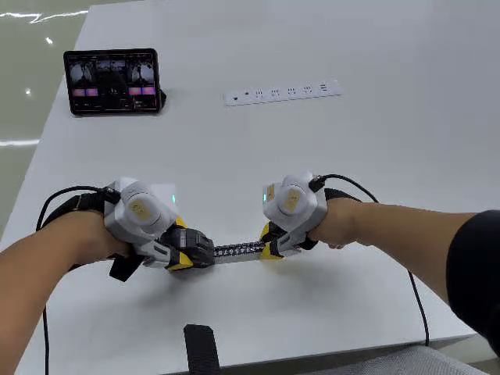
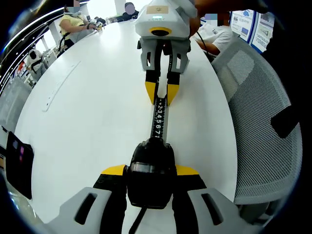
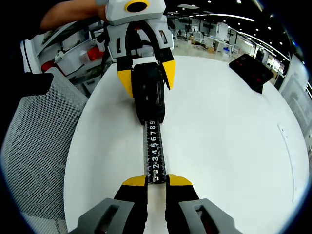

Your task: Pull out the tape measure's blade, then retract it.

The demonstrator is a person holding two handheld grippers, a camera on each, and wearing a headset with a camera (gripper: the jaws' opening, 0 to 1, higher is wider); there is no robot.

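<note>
The black tape measure case (image 1: 193, 246) sits low over the white table, clamped between the yellow-tipped jaws of my left gripper (image 1: 185, 248); in the left gripper view the case (image 2: 151, 170) lies between that gripper's (image 2: 150, 171) jaws. A short length of numbered blade (image 1: 238, 250) runs from the case to my right gripper (image 1: 267, 248), which is shut on the blade's end. In the right gripper view the blade (image 3: 154, 151) shows numbers up to 9, and the right gripper (image 3: 156, 179) pinches its tip. The case (image 3: 148, 92) faces it.
A dark tablet (image 1: 113, 80) stands at the table's far left. A white power strip (image 1: 283, 92) lies at the back centre. A grey mesh chair (image 2: 258, 131) is beside the table's near edge. Cables trail from both grippers.
</note>
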